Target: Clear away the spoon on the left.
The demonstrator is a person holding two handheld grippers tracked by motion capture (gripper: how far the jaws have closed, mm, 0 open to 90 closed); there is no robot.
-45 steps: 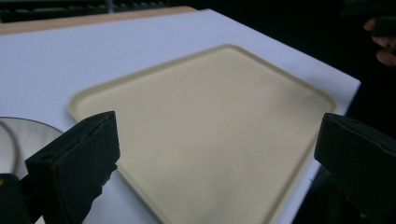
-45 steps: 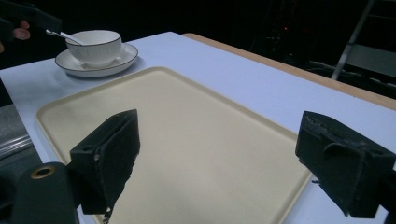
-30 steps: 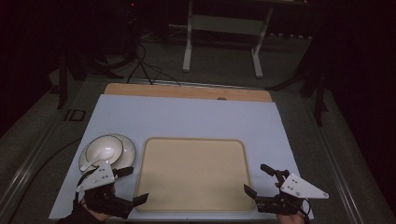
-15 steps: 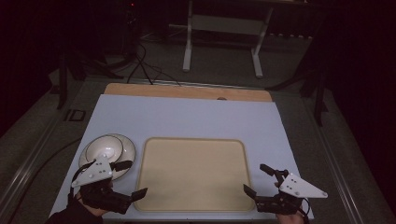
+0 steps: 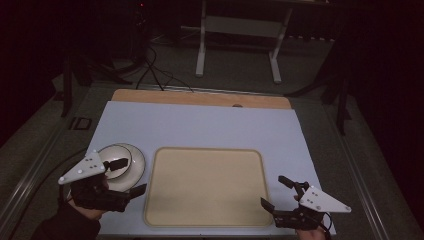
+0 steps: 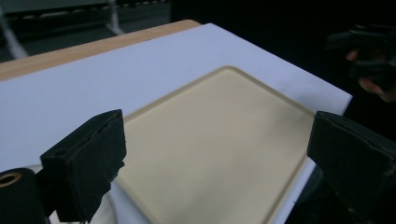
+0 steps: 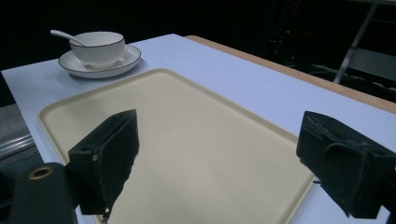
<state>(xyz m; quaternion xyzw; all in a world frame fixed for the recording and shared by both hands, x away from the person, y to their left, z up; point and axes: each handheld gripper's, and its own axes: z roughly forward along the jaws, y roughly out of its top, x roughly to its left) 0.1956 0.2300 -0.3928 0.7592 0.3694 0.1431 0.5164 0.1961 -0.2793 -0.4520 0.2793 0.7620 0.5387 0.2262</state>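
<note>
I have the left gripper (image 5: pixel 125 177) hanging over the near left of the bench (image 5: pixel 200 125), its jaws wide apart with nothing between them, right above the saucer (image 5: pixel 137 167) that carries a white bowl (image 7: pixel 97 46) with a spoon (image 7: pixel 63 35) resting in it. The right gripper view gives me the cleanest look at that set: the bowl sits upright in the middle of the saucer, just beside the far left corner of the beige tray (image 5: pixel 205 190). My right gripper (image 5: pixel 275 192) waits at the tray's near right corner, jaws also spread and empty.

The set looks like glazed ceramic to me, so I judge it stiff, fairly heavy for its size, slick under rubber pads and quick to chip if it knocks the tray's rim. The bowl is loose on the saucer and the spoon loose in the bowl, so any tilt could send one sliding. I would take the saucer by its flat outer lip, one jaw above and one below, on the side away from the spoon's handle, and keep it level. Gripping the bowl's wall is the other option, but the curve and glaze make me trust it less.
</note>
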